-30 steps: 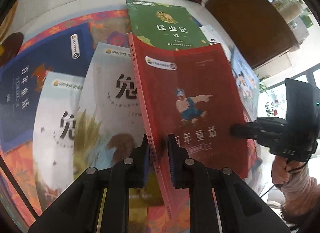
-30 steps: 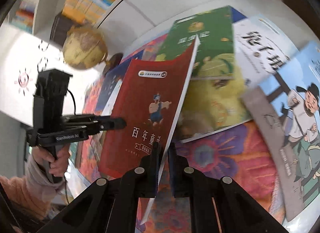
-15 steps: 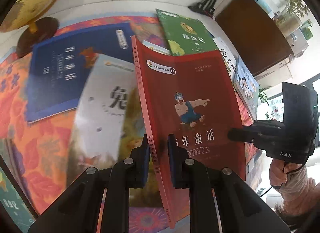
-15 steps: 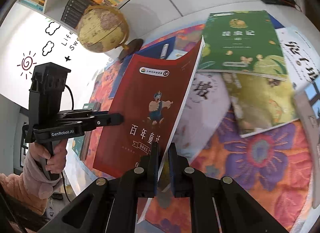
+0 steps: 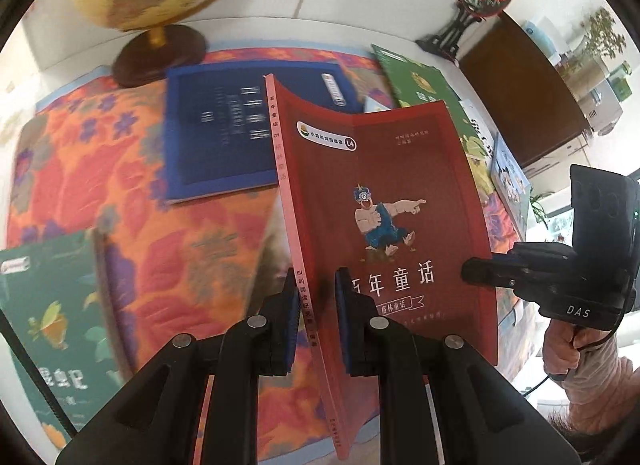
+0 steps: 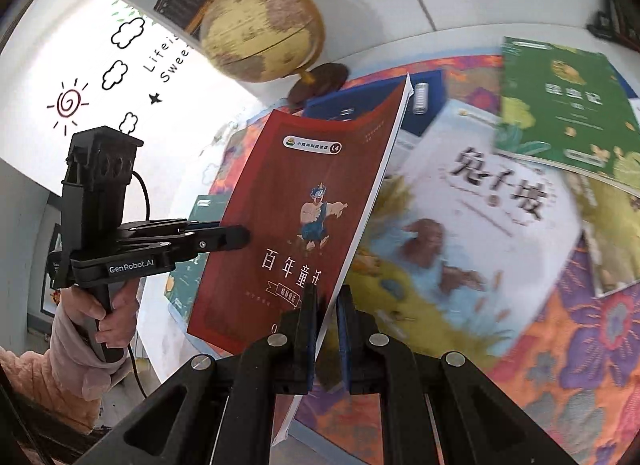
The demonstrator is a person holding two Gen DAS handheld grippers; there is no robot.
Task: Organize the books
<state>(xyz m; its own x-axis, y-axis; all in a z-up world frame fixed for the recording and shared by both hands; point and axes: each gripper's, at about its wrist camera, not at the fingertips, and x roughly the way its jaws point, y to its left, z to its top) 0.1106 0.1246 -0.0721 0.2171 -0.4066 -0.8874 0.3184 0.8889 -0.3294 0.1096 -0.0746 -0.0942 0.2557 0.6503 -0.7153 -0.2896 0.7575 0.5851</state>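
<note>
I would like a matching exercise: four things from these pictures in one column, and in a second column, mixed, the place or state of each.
Things:
1. red book
2. globe
3. dark blue book
4. white rabbit book

Places or states:
a. lies flat on the floral cloth, just in front of the globe's base
b. lifted off the table, gripped at both side edges by the left gripper and the right gripper
c. stands on a dark round base
d. lies flat, partly under a green book

Pairs: 1-b, 2-c, 3-a, 4-d
</note>
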